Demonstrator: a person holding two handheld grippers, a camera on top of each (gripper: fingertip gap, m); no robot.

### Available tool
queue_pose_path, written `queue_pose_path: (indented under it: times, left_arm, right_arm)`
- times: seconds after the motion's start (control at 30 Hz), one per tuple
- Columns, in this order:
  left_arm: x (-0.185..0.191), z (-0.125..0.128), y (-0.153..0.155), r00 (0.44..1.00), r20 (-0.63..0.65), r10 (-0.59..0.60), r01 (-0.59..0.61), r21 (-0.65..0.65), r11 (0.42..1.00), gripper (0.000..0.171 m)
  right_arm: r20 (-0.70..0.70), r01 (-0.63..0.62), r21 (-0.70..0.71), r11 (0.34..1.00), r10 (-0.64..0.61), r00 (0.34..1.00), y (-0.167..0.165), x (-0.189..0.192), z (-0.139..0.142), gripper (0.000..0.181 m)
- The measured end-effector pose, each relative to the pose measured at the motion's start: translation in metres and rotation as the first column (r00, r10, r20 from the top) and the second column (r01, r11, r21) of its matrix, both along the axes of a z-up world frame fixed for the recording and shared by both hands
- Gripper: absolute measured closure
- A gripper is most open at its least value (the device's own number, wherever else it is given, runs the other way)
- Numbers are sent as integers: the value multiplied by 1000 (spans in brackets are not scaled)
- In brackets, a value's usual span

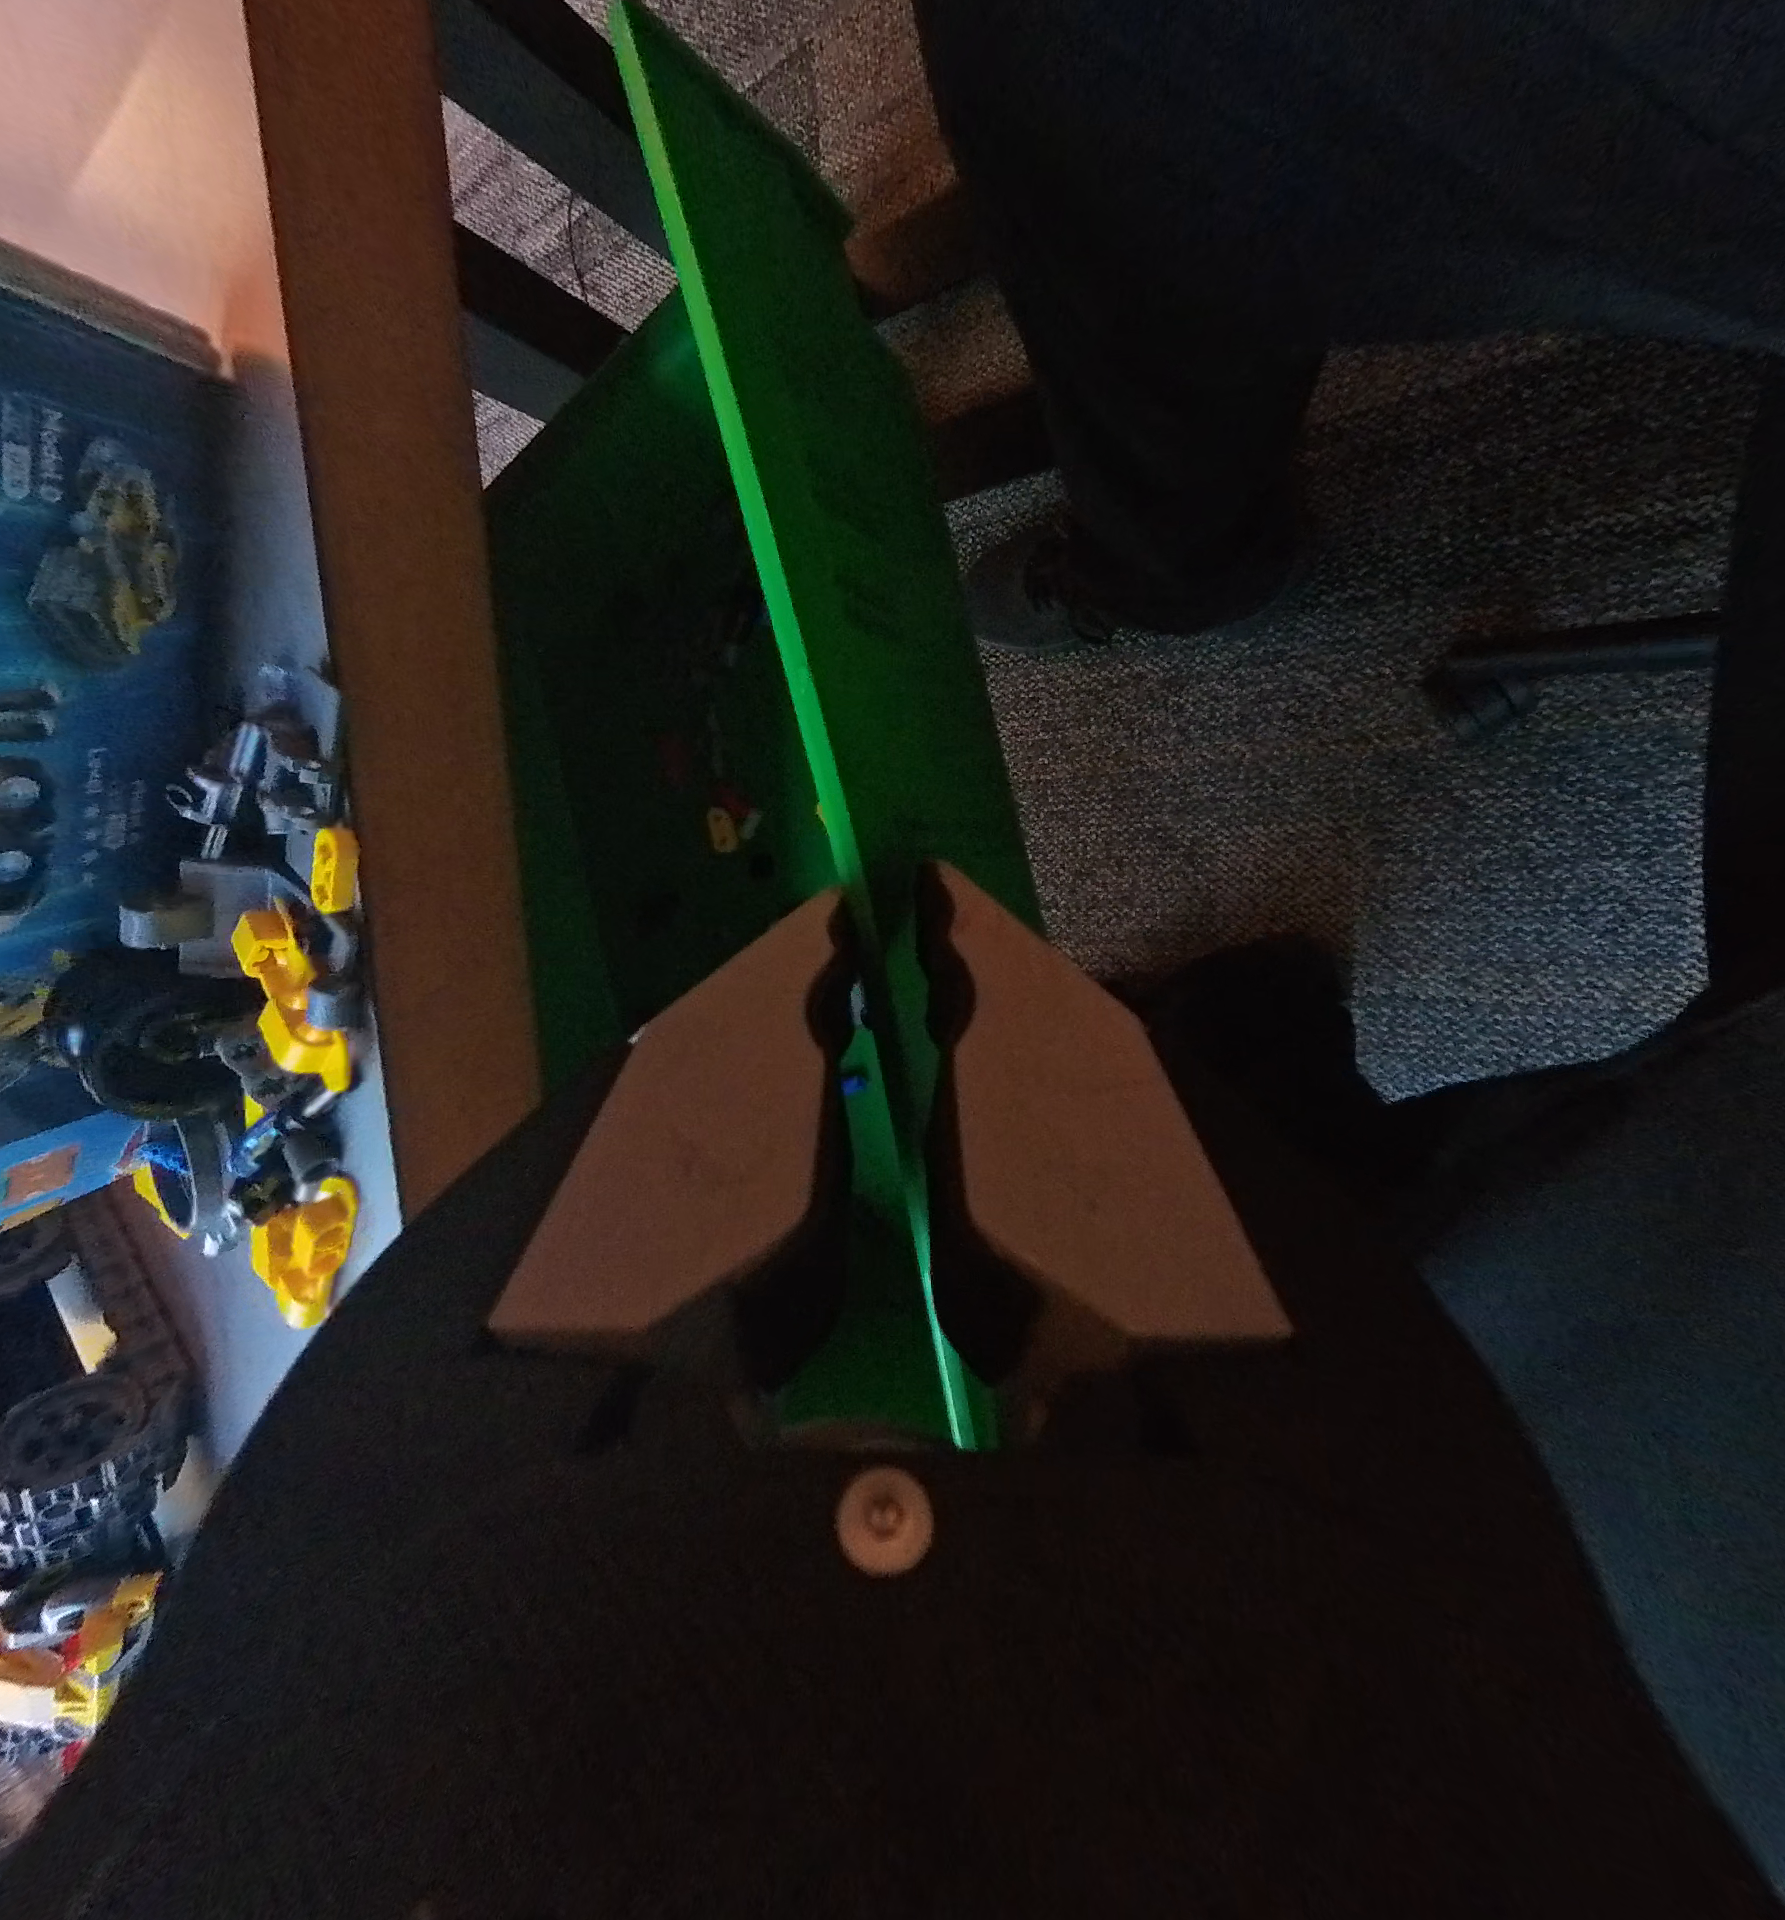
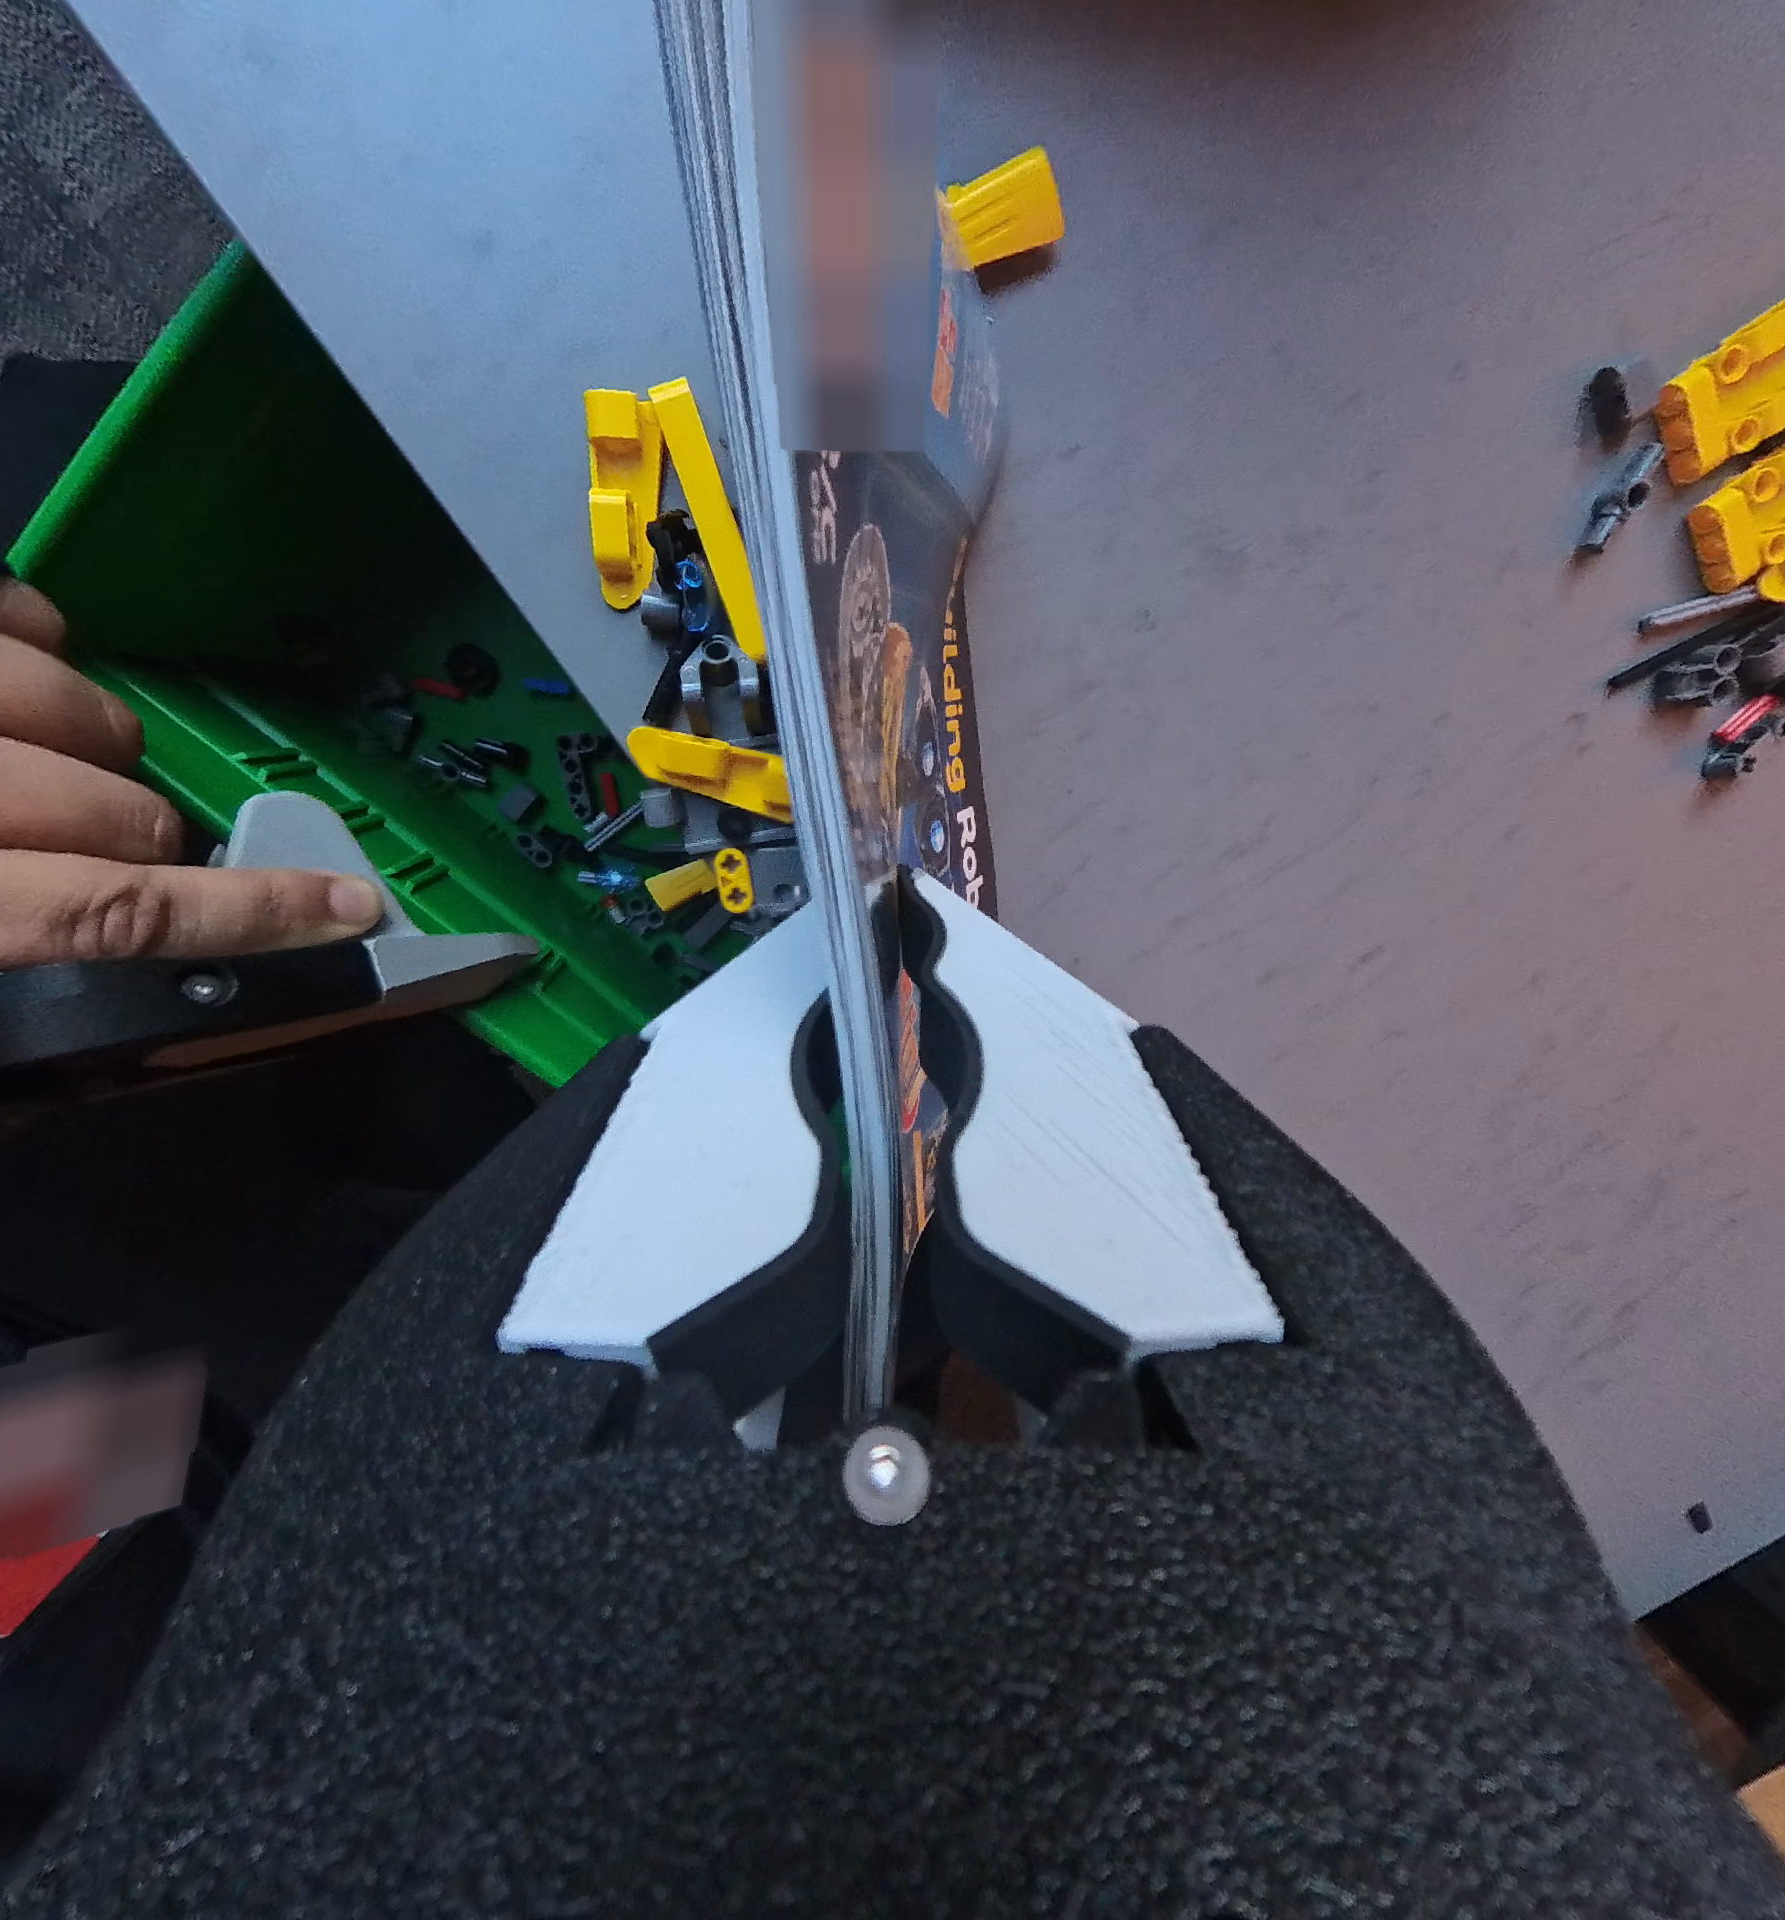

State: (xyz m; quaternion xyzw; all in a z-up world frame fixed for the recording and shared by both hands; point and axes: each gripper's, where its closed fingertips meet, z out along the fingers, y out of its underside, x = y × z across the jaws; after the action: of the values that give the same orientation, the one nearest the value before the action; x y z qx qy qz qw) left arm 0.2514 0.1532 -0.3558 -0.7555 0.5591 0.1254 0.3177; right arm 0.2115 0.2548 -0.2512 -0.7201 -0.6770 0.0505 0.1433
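Note:
My left gripper (image 1: 883,883) is shut on the thin wall of a green plastic tray (image 1: 659,582), held beside the wooden table edge (image 1: 379,520) above the carpet. In the right wrist view the tray (image 2: 244,499) sits tilted against the table edge, with several small dark, red and blue building pieces (image 2: 514,769) inside. The left gripper (image 2: 452,920) and a person's hand (image 2: 88,904) show there on its wall. My right gripper (image 2: 883,894) is shut on a printed booklet (image 2: 898,665), seen edge-on and standing on the grey table (image 2: 1387,935). Yellow and grey pieces (image 2: 680,644) lie between booklet and tray.
More yellow beams and dark pins (image 2: 1761,447) lie at the table's right, and one yellow piece (image 2: 1002,208) farther back. In the left wrist view a blue printed box (image 1: 36,623), yellow-grey parts (image 1: 285,987) and a wheeled model (image 1: 57,1403) are on the table. A person's shoe (image 1: 1054,592) stands on the carpet. The tips of one gripper are about 15 cm away from the tips of the other.

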Motion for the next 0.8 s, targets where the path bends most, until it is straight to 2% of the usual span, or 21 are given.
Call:
queue_pose_path:
  times: [0.8]
  left_arm:
    - [-4,0,-8,1000,-12,-8,8,3,1000,163]
  right_arm:
    - [-4,-44,30,999,44,999,-35,18,3,181]
